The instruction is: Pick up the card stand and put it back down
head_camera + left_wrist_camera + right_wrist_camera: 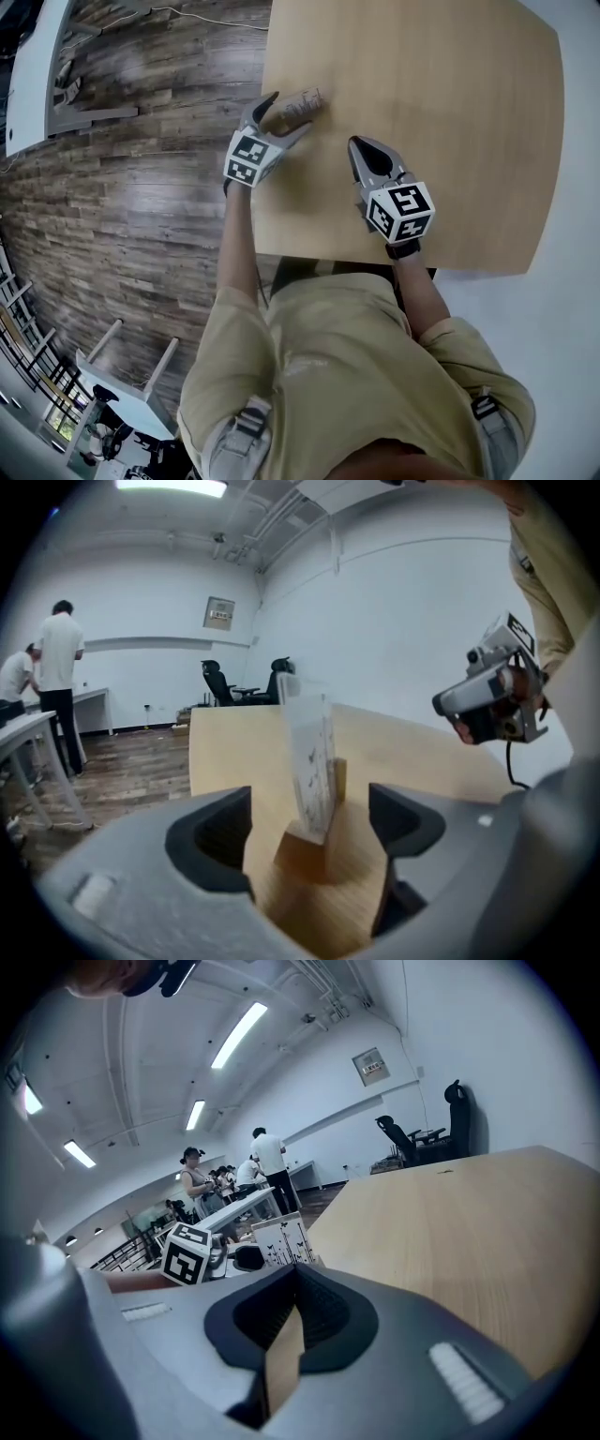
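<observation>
The card stand (314, 780) is a small wooden block holding an upright clear card with dark print. It stands on the light wooden table (441, 103) near the left edge. My left gripper (314, 832) is open, one jaw on each side of the stand's base, and neither pad touches it. In the head view the left gripper (289, 116) reaches in from the table's left edge around the card stand (304, 99). My right gripper (360, 143) hovers to the right of the stand, shut and empty. The right gripper view shows its jaws (295, 1274) closed, with the stand (281, 1238) beyond them.
The table's left edge (263, 103) runs just beside the stand, with dark wood floor (141, 187) below it. A white desk (33, 75) stands at far left. People (58, 682) and office chairs (220, 682) are far off in the room.
</observation>
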`<state>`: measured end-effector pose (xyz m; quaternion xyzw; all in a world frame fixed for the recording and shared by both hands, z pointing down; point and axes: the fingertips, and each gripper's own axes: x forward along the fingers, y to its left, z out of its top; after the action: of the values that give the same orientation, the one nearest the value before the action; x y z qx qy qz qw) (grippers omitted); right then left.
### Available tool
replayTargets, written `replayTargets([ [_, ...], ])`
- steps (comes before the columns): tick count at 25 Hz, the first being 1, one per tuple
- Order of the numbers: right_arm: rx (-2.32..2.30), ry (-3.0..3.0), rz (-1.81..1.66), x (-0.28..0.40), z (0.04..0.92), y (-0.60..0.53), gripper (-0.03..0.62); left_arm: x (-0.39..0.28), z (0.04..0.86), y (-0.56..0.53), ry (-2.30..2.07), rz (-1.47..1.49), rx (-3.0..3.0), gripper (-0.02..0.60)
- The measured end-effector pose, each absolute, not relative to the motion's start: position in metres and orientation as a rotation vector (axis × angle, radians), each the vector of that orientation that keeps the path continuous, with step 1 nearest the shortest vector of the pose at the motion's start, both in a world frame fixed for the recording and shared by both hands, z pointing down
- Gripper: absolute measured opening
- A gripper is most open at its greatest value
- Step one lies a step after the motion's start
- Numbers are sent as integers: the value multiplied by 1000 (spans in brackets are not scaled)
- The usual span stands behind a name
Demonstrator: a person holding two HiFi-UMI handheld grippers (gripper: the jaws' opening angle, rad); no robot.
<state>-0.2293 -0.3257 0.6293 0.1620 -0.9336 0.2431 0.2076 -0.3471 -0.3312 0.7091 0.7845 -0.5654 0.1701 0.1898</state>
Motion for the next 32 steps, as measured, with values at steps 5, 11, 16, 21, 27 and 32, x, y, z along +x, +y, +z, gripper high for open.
replayTargets([
  [5, 454, -2592, 690, -228, 636, -332, 5, -331, 719, -353, -1516, 535, 2257, 322],
  [11, 487, -2589, 698, -217, 639, -339, 5, -321, 726, -363, -1485, 604, 2266, 226],
  [16, 530, -2597, 698, -208, 635, -341, 5, -314, 725, -361, -1461, 644, 2267, 69],
  [21, 556, -2650, 675, -203, 616, -344, 5, -296, 716, -356, -1383, 592, 2301, 48],
  [27, 598, -2679, 631, -194, 589, -327, 5, -278, 674, -337, -1374, 551, 2329, 48],
  [32, 623, -2740, 578, -197, 550, -302, 5, -278, 605, -312, -1462, 483, 2352, 48],
])
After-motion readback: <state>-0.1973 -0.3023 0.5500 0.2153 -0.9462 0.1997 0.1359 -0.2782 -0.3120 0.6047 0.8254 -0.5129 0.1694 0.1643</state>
